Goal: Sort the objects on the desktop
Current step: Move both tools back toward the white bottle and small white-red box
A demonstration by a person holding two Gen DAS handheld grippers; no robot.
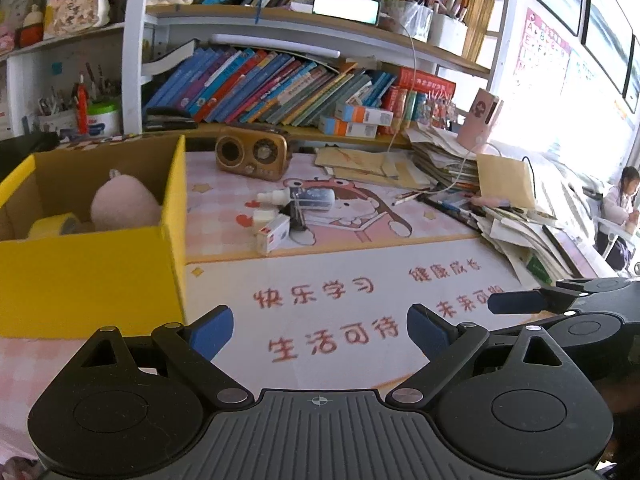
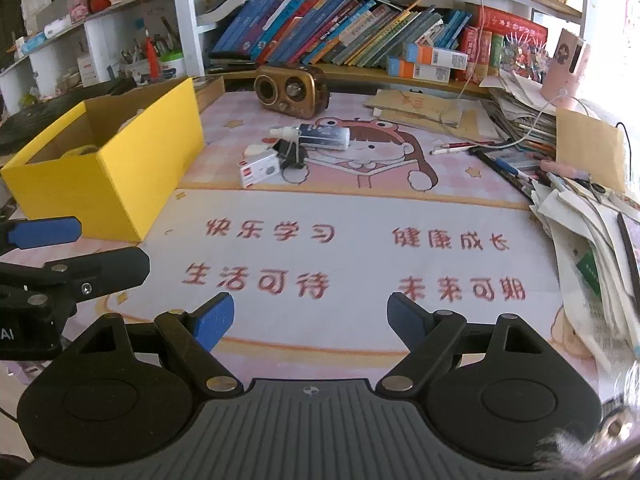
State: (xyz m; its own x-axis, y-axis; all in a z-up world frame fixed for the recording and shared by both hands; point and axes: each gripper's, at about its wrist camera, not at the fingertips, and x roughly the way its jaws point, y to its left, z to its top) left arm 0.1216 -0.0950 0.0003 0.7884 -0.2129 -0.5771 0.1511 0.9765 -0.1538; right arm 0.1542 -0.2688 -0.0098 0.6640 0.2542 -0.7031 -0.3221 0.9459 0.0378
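left gripper (image 1: 320,330) wide, empty | right gripper (image 2: 310,318) wide, empty | spray bottle (image 2: 316,135) – well ahead of both, beside yellow box (image 2: 116,168)

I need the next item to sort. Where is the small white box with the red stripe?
In both views the small white box lies mid-mat, right of the yellow box, beside the spray bottle.

A pink mat (image 2: 360,216) covers the desk. On it: a yellow box (image 2: 120,160) at the left edge, a radio (image 2: 294,88) at the back, bottle (image 2: 320,136) and small carton (image 2: 260,168) mid-mat (touching clutter), papers (image 2: 580,216) along the right edge.
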